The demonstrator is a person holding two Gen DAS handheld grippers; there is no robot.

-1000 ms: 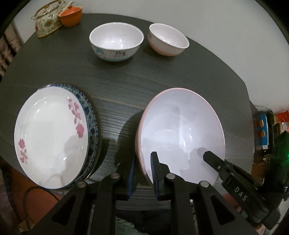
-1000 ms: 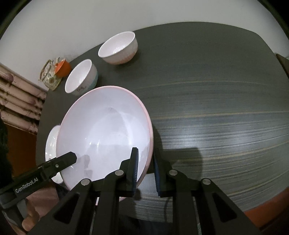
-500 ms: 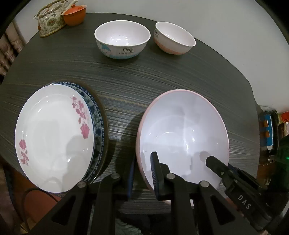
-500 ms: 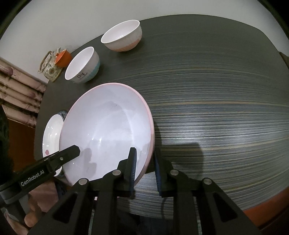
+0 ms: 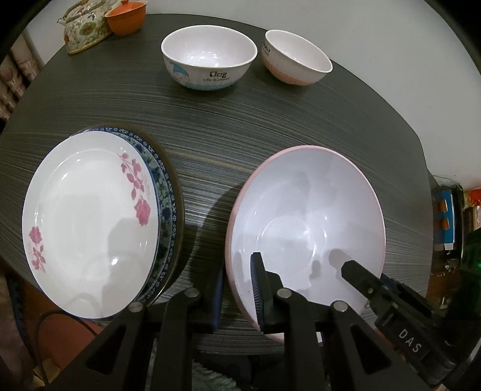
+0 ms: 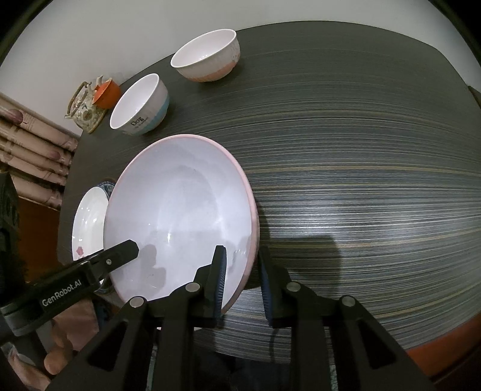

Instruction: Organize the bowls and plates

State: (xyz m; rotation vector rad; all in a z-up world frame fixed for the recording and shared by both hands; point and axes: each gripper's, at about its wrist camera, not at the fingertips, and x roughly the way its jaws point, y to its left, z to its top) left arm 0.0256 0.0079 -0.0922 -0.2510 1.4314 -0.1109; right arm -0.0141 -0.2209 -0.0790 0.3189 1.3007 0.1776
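A large pink-rimmed bowl [image 5: 306, 222] sits at the near edge of the dark table; it also shows in the right wrist view [image 6: 180, 216]. My left gripper [image 5: 237, 288] straddles its near-left rim, one finger inside and one outside, with a gap at the rim. My right gripper [image 6: 240, 279] straddles its near-right rim the same way, jaws apart. A white plate with pink roses [image 5: 87, 228] lies on a blue-patterned plate [image 5: 163, 192] to the left. A "Dog" bowl [image 5: 209, 55] and a pink-based bowl [image 5: 296, 60] stand at the back.
A floral teapot [image 5: 85, 28] and an orange cup [image 5: 126, 16] stand at the table's back left corner. The dark striped table [image 6: 360, 180] stretches to the right of the big bowl. The table's near edge lies just under both grippers.
The large bowl has come down and settled on the table. Both grippers' jaws have widened slightly around its rim.
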